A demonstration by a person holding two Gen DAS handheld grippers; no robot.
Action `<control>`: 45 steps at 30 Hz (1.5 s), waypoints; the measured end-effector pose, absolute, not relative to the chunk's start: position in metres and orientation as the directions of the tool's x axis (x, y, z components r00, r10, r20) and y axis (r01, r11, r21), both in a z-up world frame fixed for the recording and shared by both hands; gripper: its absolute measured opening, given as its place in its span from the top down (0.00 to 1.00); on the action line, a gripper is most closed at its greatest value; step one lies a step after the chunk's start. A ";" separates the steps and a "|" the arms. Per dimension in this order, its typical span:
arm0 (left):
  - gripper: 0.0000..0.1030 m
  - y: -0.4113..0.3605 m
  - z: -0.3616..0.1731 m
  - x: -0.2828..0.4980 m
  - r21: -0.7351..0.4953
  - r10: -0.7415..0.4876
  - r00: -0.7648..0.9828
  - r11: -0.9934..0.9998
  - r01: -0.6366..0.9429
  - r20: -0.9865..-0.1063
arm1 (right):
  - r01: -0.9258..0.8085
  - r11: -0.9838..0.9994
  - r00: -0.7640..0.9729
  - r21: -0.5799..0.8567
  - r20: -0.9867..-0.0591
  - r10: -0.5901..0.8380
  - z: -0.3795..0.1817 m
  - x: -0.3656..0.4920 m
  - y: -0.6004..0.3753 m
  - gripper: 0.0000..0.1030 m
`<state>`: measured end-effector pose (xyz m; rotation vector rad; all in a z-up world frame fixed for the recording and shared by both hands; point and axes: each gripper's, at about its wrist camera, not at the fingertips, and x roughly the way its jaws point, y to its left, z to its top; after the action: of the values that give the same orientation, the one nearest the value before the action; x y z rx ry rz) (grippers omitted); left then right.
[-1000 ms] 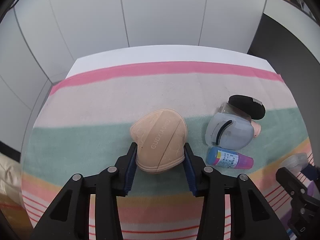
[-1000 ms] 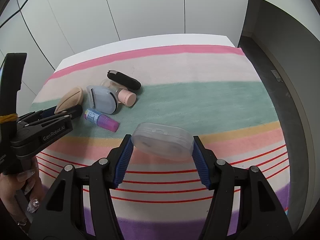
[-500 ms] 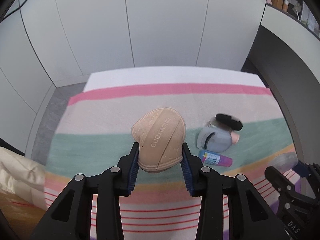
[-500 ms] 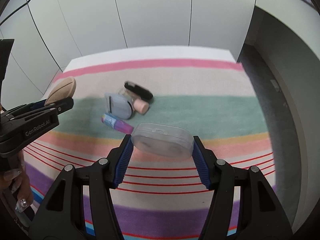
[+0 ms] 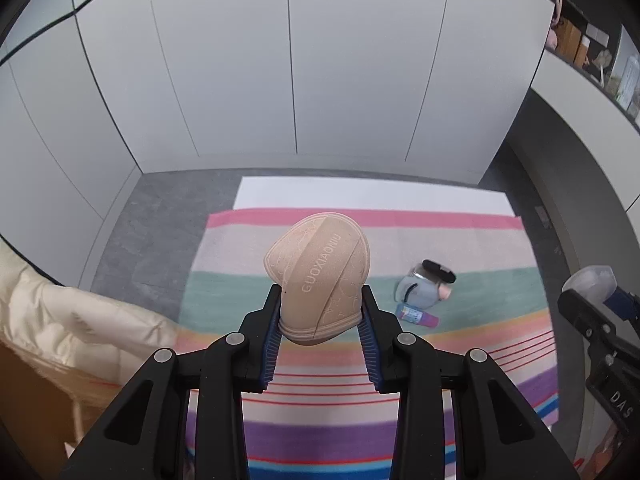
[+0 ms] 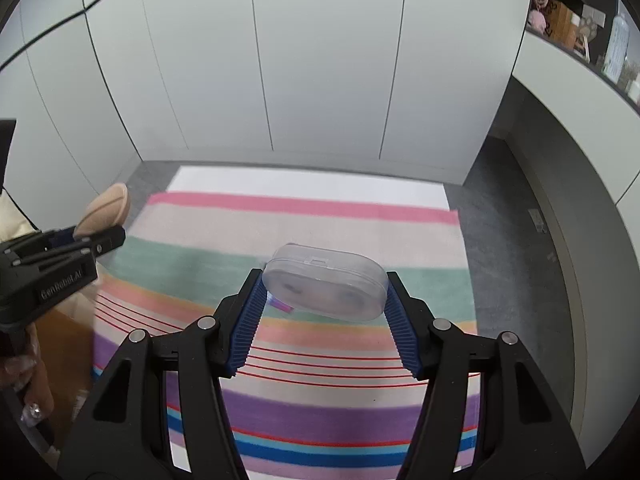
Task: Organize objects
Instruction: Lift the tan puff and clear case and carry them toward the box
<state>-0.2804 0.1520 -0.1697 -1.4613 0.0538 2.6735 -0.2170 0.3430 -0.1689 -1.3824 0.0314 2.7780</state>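
Observation:
A beige fabric pad, marked with letters, sits between the blue pads of my left gripper; its jaws are closing on it, high above the striped cloth. My right gripper is shut on a clear oval plastic case, also held well above the cloth. Each gripper appears in the other's view: the left gripper with the beige pad, the right gripper with the clear case. On the green stripe lie a grey-blue case, a black item and a blue-purple tube.
The cloth covers a white table that stands on a grey floor before white wall panels. Cream quilted fabric lies at the left. A shelf with small items runs along the upper right. A person's hand holds the left gripper.
Both grippers have risen far above the cloth with the pad and the clear case in them, so the table looks smaller. The left jaws have squeezed the pad tighter.

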 end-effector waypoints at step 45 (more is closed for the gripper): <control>0.68 0.139 -0.049 -0.126 0.028 0.083 -0.661 -0.987 -0.157 -0.746 | 0.037 -0.999 -0.662 -0.004 -0.749 -0.021 -0.070 -0.101 0.323 0.40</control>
<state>-0.1257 0.1394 -0.0491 -1.2259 0.1359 2.7452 -0.1007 0.3228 -0.0703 -1.3042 -0.0305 2.8932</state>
